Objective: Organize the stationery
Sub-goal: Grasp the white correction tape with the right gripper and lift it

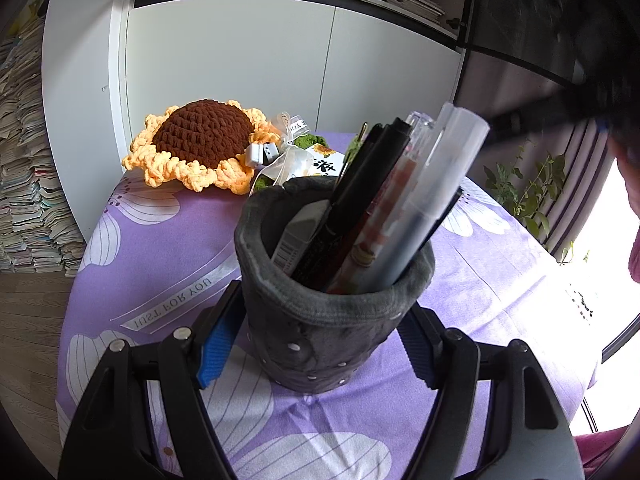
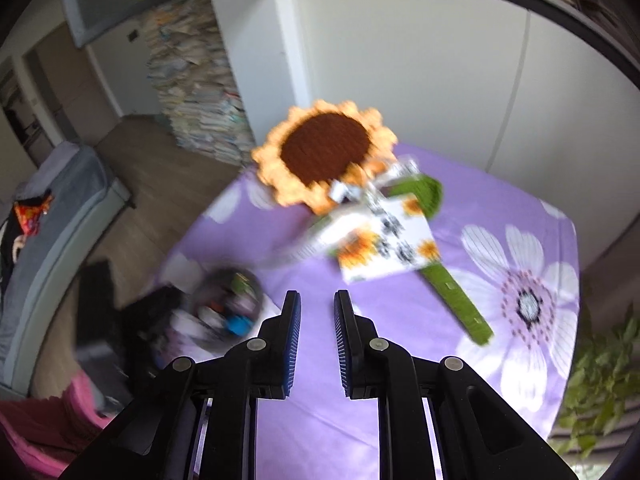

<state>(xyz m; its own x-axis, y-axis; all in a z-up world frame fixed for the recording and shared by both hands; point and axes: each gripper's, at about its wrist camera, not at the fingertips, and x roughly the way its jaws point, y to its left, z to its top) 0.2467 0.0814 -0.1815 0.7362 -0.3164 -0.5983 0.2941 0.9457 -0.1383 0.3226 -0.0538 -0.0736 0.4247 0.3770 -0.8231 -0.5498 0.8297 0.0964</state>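
The left hand-held gripper is clamped on the grey felt holder, its blue pads pressing the holder's lower sides. The holder stands upright on the surface, which carries a purple flowered cloth, and is filled with pens, a frosted tube and an eraser, all leaning toward the upper right. The right hand-held gripper is empty, its jaws drawn close with a narrow gap between them, over bare cloth; its view is blurred. In that view the holder lies at lower left, near the surface's edge. Farther back lie a crocheted sunflower, its green stem and a sunflower-printed card. Beyond stand white cabinet doors, a stack of papers and a leafy plant.
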